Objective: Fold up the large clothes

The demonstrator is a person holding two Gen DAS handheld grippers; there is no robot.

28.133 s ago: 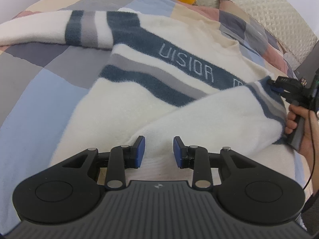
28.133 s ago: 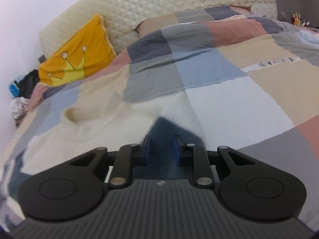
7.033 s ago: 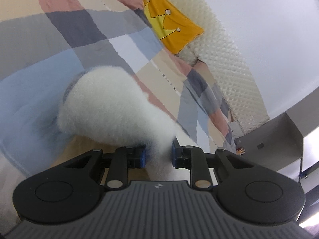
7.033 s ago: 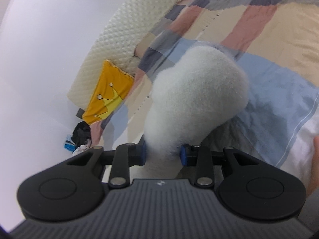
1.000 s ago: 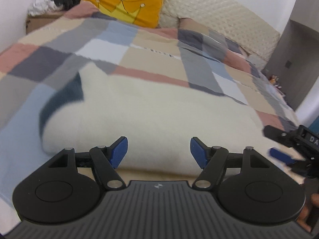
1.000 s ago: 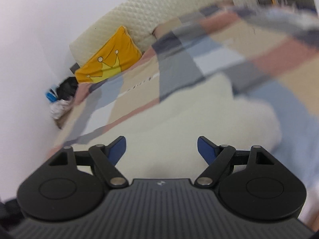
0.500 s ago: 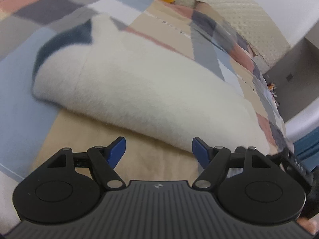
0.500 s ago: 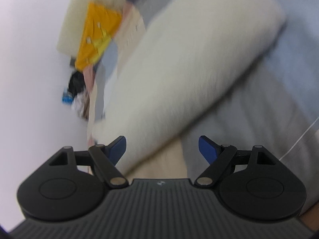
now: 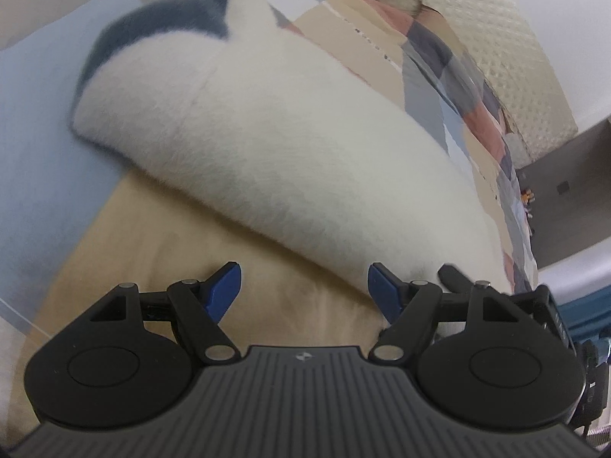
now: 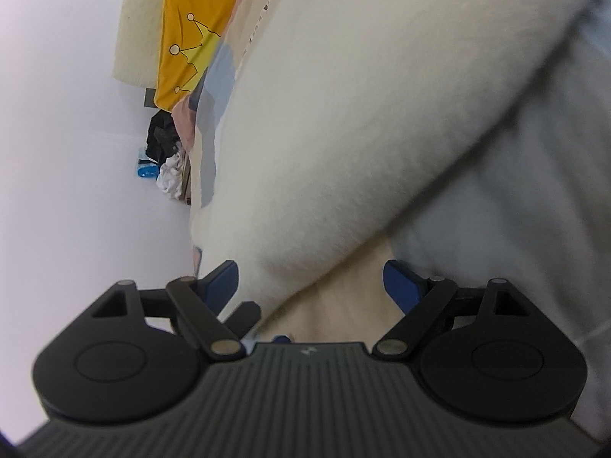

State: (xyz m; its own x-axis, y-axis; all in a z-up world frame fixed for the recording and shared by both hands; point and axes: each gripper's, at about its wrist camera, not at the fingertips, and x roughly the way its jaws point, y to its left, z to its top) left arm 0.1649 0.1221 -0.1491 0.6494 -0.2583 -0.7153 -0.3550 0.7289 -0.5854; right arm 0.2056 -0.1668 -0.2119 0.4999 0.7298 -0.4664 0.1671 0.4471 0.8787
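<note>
Both my tongs have dropped closer to the folded white sweater [image 9: 275, 145] since a second ago, and the right tongs [image 10: 311, 286] have just been spreading wider. Left tongs [image 9: 303, 290] stand apart too, each gripping nothing. Sweater lies on the patchwork bed [image 9: 34, 145], its near edge just ahead of my blue fingertips [image 9: 225, 286].
</note>
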